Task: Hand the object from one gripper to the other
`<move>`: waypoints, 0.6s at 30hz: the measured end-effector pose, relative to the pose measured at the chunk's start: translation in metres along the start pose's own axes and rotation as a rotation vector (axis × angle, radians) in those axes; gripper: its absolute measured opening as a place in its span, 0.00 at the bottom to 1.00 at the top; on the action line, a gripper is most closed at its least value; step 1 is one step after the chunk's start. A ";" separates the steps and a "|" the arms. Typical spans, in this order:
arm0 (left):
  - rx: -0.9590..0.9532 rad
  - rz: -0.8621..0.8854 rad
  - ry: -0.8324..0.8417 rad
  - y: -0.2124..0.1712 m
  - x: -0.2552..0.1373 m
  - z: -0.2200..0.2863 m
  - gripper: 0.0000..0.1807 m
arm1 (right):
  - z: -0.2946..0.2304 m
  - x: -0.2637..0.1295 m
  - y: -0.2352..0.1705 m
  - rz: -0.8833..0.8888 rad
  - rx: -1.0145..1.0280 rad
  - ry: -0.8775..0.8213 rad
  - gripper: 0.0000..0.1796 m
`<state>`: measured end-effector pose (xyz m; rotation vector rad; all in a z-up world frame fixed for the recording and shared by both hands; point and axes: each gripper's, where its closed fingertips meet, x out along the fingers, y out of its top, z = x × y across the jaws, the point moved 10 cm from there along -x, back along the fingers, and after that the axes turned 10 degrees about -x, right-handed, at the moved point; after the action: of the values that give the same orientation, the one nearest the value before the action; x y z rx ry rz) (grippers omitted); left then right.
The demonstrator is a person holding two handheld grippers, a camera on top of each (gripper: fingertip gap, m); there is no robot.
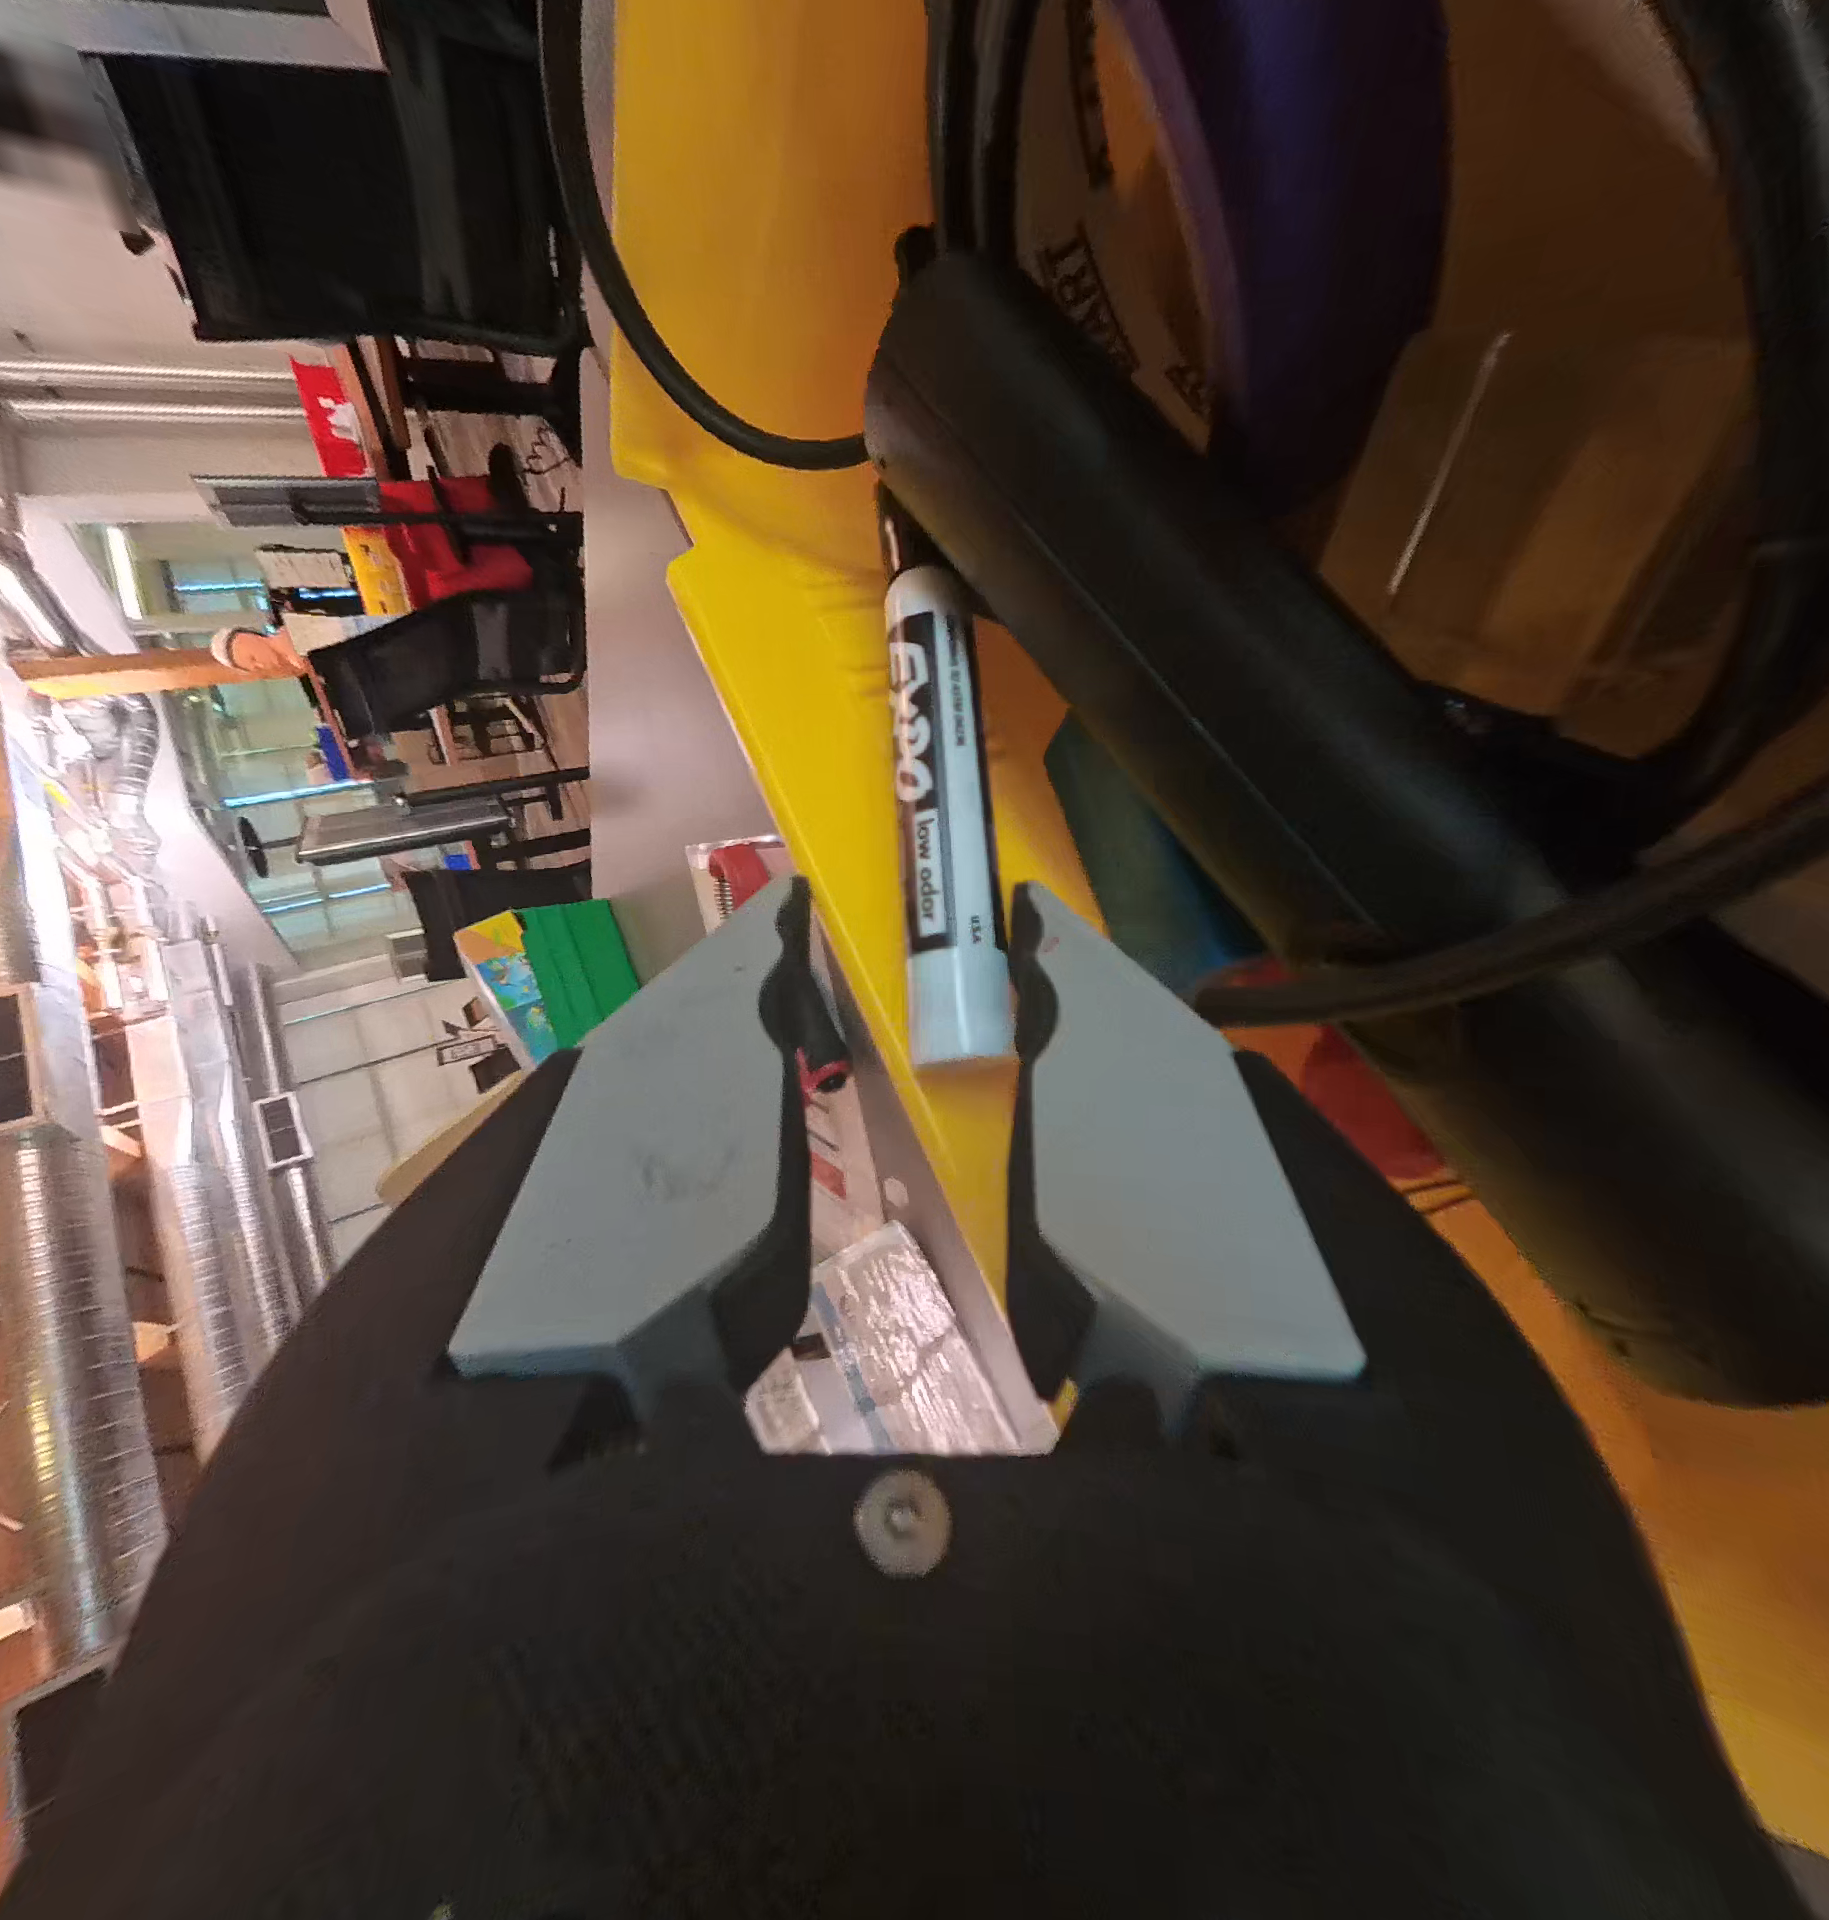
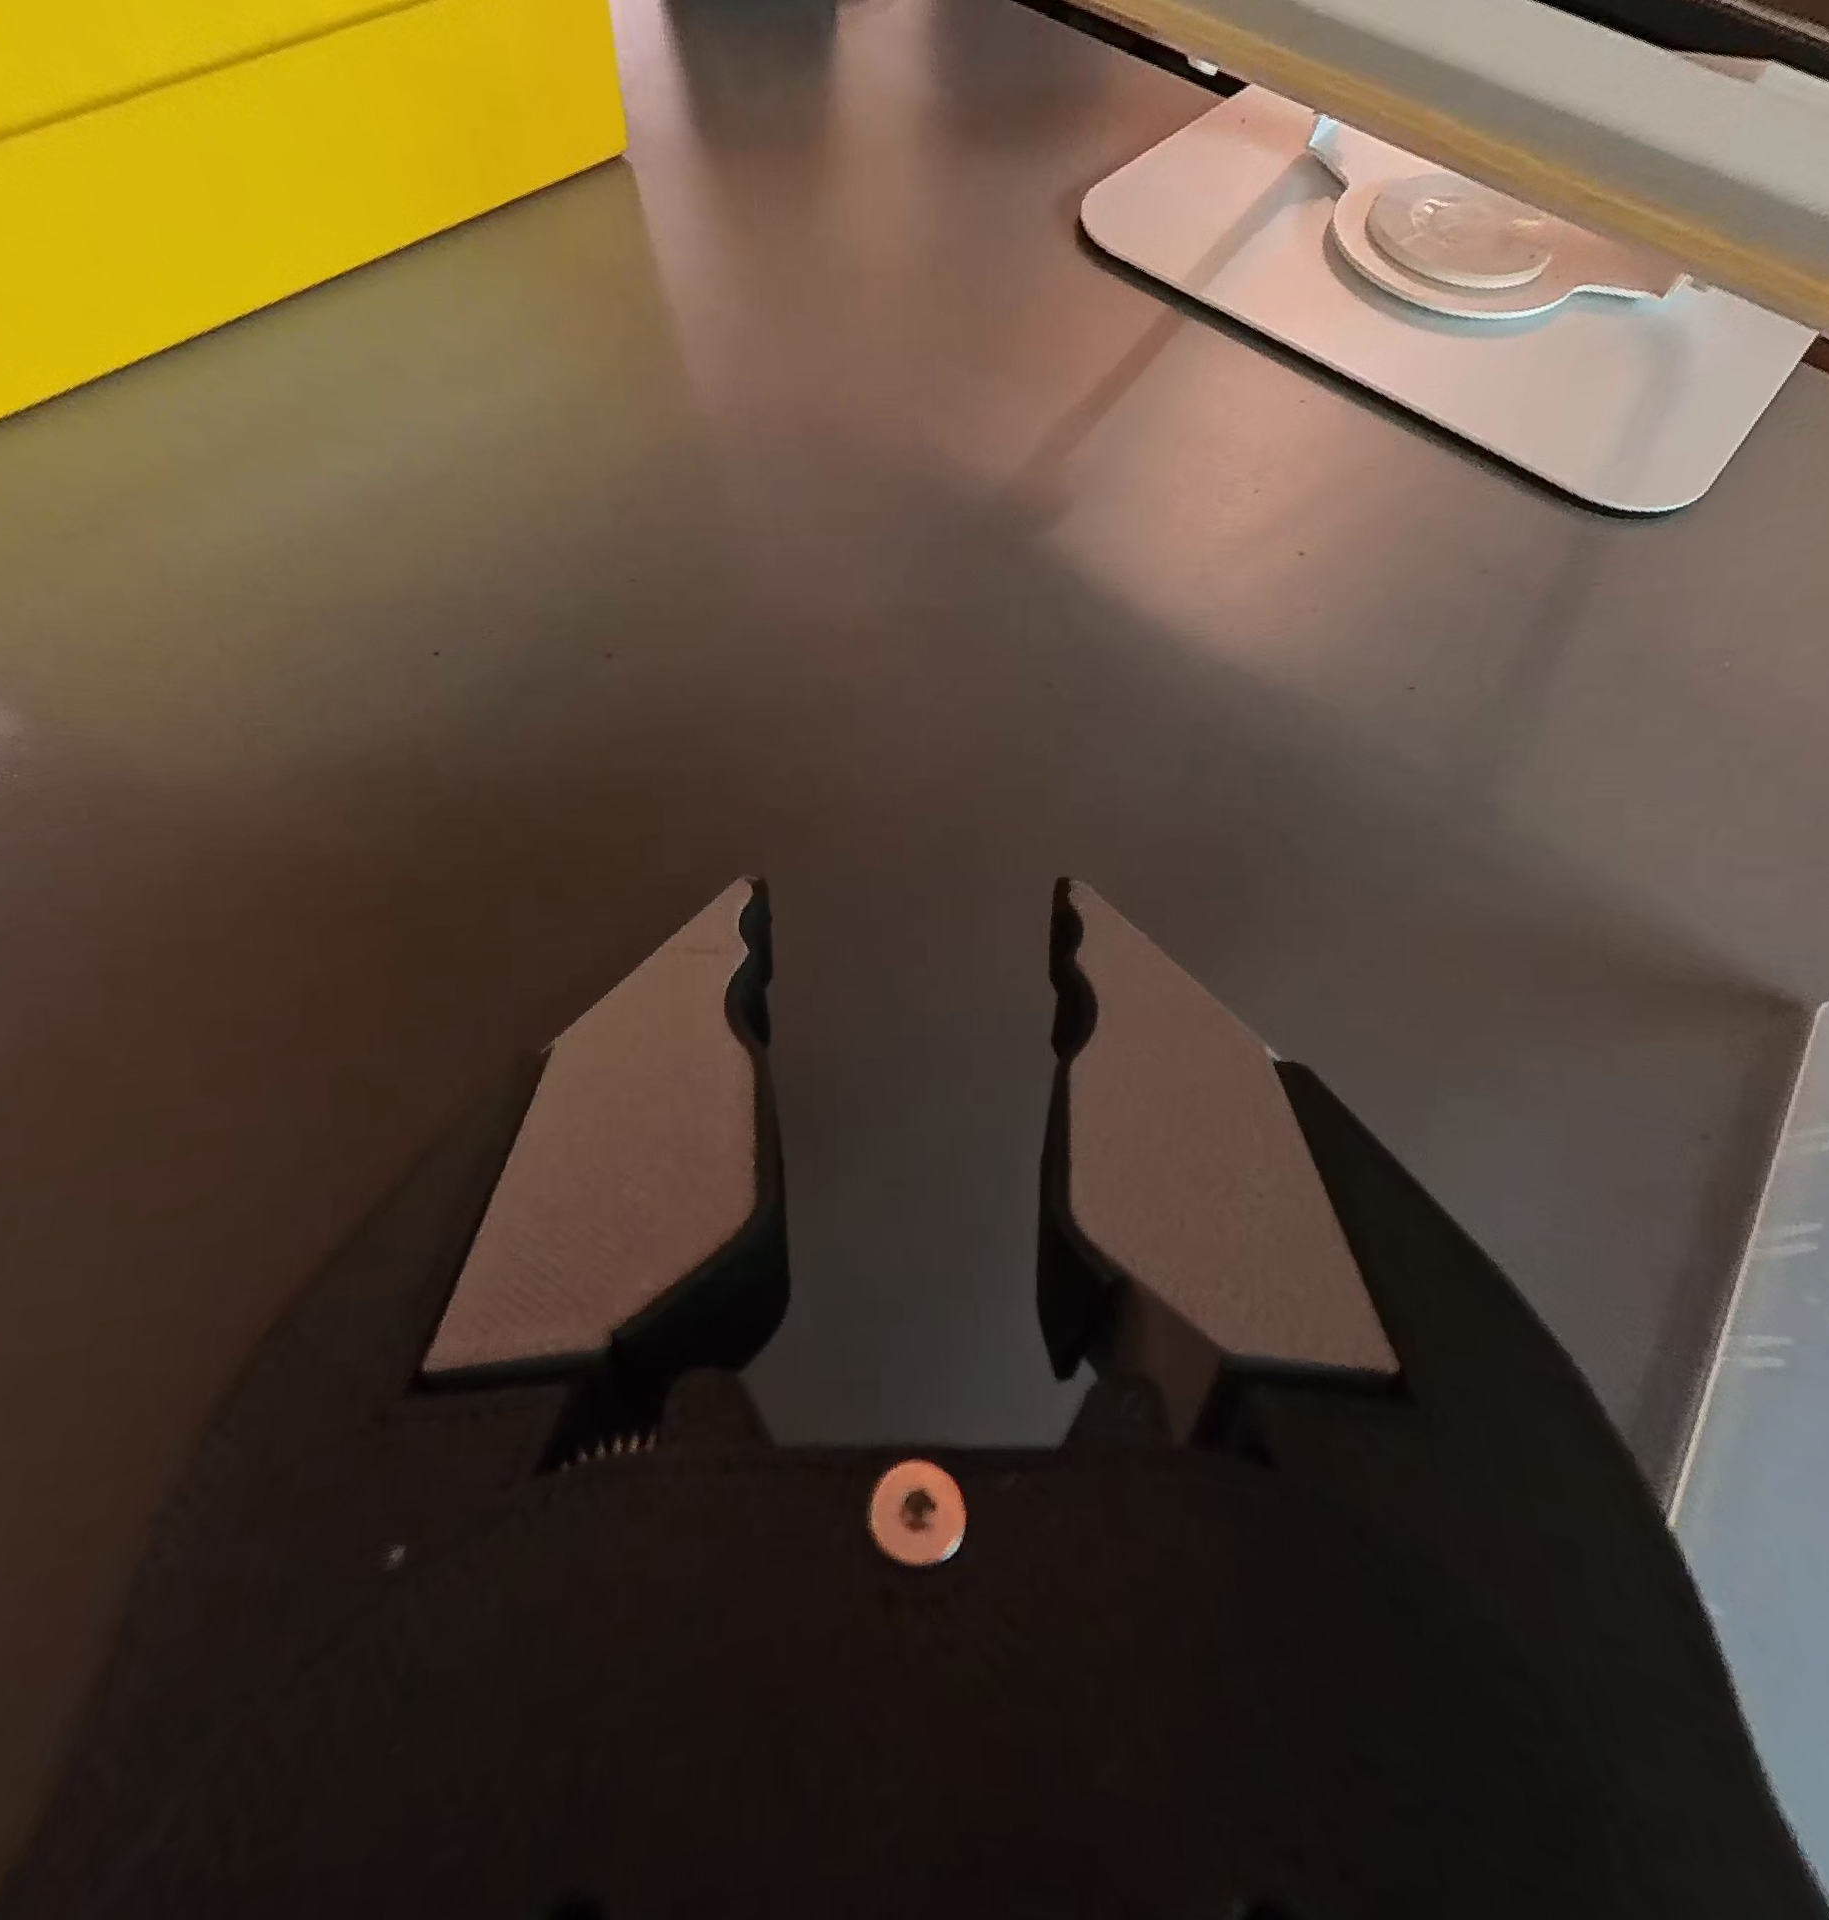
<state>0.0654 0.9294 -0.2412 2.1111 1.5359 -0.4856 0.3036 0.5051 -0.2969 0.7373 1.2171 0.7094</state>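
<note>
Marker [image 1: 946, 821] at frame centre could slip: left gripper [image 1: 910, 914] gapes beside it; right gripper [image 2: 910, 914] wide, empty.

Left wrist view: motion-blurred, wide-angle bending at edges, bright far windows [image 1: 255, 727]. Right wrist view: dim, soft sheen on dark table [image 2: 889, 623], broad shadow under gripper [image 2: 910, 904].
</note>
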 end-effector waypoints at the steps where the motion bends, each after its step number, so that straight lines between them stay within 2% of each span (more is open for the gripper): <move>1: -0.013 -0.013 -0.019 -0.002 0.001 0.000 0.23 | -0.001 0.000 0.000 -0.001 -0.005 0.000 0.28; 3: -0.037 -0.036 -0.046 -0.003 0.003 -0.002 0.29 | -0.001 0.000 0.000 -0.005 -0.013 0.001 0.27; 7: -0.050 -0.027 -0.006 0.000 0.006 -0.005 0.18 | -0.002 0.001 0.000 -0.011 -0.015 0.006 0.27; 10: -0.017 -0.015 0.020 0.001 0.008 -0.006 0.17 | -0.002 0.001 0.000 -0.007 -0.014 0.010 0.27; 12: 0.011 0.036 0.113 0.003 0.001 -0.013 0.10 | -0.002 0.001 0.000 -0.008 -0.016 0.013 0.27; 14: 0.058 0.069 0.203 0.005 -0.008 -0.021 0.11 | -0.002 0.001 0.000 -0.011 -0.019 0.014 0.26; 18: 0.015 0.130 0.215 0.008 -0.022 -0.032 0.10 | -0.003 0.002 0.000 -0.018 -0.026 0.014 0.26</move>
<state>0.0664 0.9282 -0.2014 2.3193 1.4987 -0.2315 0.3009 0.5069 -0.2982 0.7001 1.2239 0.7160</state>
